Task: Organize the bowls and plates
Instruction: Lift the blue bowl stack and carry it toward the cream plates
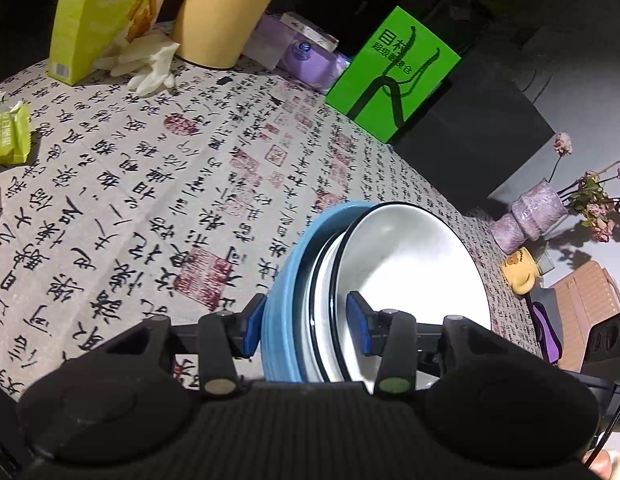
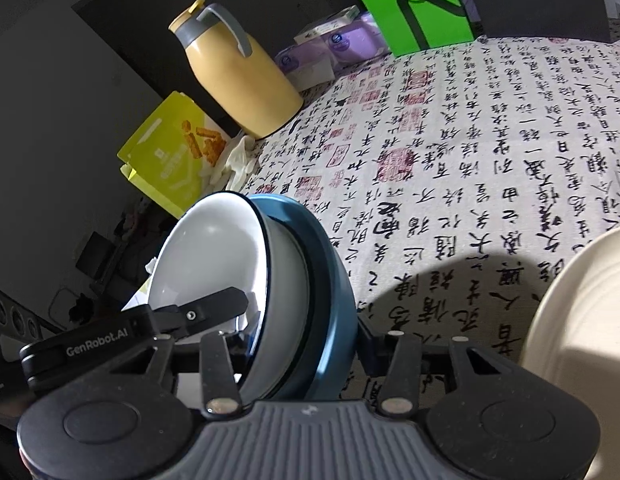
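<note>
Two grippers: left gripper (image 1: 306, 330) and right gripper (image 2: 302, 344), fingers clamped on one stack
Stack: white bowl (image 1: 406, 264) nested in blue plate (image 1: 286, 292), lower centre, above desk (image 1: 150, 184)
Left: cream plate (image 2: 582, 312), lower right, unstacked

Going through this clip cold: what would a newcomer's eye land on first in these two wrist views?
First, the stack of dishes held off the table: a white bowl with a black rim nested in a blue plate, gripped from opposite edges by the left gripper and right gripper. Next, the calligraphy tablecloth filling the scene below. At the back stand a bright green bag and a yellow jug.
</note>
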The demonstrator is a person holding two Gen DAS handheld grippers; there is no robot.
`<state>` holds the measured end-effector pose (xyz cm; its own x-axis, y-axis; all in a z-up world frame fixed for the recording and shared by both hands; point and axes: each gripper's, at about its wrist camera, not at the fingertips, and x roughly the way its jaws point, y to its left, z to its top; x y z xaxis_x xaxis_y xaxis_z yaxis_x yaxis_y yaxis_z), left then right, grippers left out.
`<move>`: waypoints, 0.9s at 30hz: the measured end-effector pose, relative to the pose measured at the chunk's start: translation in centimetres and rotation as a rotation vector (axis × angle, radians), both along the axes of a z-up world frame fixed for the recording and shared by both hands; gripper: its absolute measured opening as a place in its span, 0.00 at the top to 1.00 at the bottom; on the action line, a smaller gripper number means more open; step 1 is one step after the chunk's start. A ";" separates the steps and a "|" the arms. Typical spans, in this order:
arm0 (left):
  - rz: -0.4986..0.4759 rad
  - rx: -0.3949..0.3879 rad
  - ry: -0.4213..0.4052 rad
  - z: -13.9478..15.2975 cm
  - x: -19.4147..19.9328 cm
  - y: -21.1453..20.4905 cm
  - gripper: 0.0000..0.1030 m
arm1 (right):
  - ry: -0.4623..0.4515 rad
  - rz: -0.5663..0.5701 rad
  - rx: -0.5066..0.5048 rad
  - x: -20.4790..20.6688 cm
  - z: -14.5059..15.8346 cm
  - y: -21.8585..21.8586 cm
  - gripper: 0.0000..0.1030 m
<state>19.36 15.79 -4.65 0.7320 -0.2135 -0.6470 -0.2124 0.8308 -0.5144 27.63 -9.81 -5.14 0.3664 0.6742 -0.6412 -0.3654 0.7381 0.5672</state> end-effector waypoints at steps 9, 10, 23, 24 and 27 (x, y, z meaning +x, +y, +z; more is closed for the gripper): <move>-0.035 0.009 -0.010 0.6 0.4 -2.4 0.58 | -0.010 -0.041 0.007 -0.4 0.4 -2.4 0.56; -0.040 0.010 -0.011 0.7 0.5 -2.6 0.58 | -0.011 -0.046 0.008 -0.5 0.5 -2.7 0.56; -0.096 0.027 -0.029 1.7 1.1 -6.1 0.58 | -0.029 -0.105 0.024 -1.2 1.2 -6.5 0.56; -0.101 0.028 -0.030 1.7 1.1 -6.4 0.58 | -0.030 -0.110 0.026 -1.2 1.3 -6.8 0.56; -0.118 0.030 -0.033 1.9 1.4 -7.3 0.58 | -0.033 -0.125 0.029 -1.5 1.4 -7.9 0.56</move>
<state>20.73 8.50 -2.75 0.7239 -0.2800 -0.6306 -0.0958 0.8643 -0.4937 26.18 -17.69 -3.75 0.4695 0.6397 -0.6086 -0.2899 0.7628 0.5780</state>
